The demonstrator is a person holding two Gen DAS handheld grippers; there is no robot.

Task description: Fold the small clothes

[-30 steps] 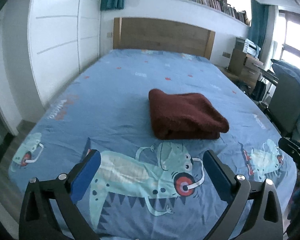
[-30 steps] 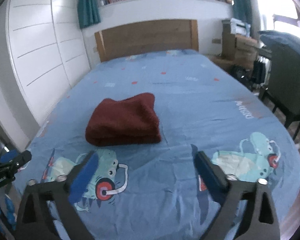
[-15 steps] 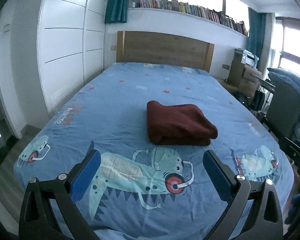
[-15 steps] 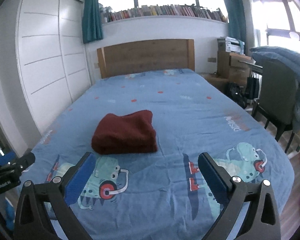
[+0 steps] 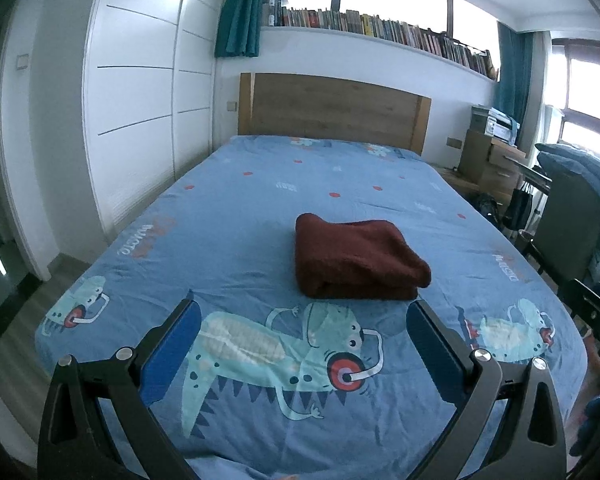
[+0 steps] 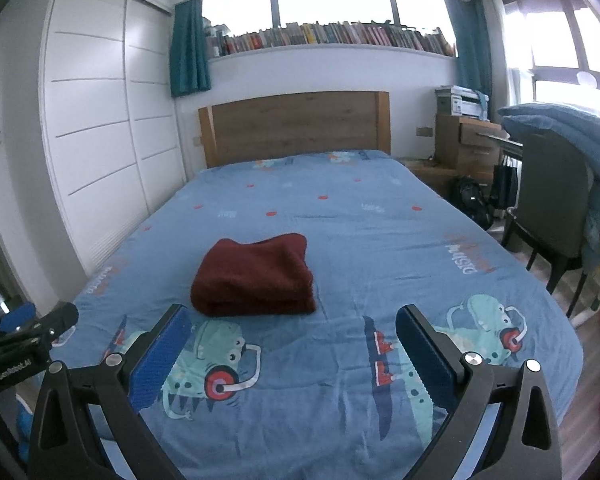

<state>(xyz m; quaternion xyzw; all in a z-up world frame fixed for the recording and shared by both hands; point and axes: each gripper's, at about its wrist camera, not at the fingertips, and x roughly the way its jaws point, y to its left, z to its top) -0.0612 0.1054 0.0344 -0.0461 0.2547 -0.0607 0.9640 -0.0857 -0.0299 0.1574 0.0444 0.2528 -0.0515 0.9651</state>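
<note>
A dark red fleece garment (image 5: 356, 260) lies folded into a thick rectangle on the blue dinosaur-print bedsheet (image 5: 260, 216); the right wrist view shows the same garment (image 6: 256, 276) left of centre. My left gripper (image 5: 304, 312) hangs open above the foot of the bed, nothing between its blue pads, well short of the garment. My right gripper (image 6: 292, 316) is open too and empty, the garment lying beyond its left finger. The other gripper's tip (image 6: 40, 328) pokes in at the left edge of the right wrist view.
White wardrobe doors (image 5: 140, 100) run along the left of the bed and a wooden headboard (image 6: 296, 124) stands at the far end. A dark chair (image 6: 548, 200) draped with a blue quilt and a wooden cabinet (image 6: 464, 140) stand to the right. Wood floor surrounds the bed's foot.
Both grippers have drawn back and risen from the bed, so the folded garment looks farther off and more of the room shows. The garment has not moved.
</note>
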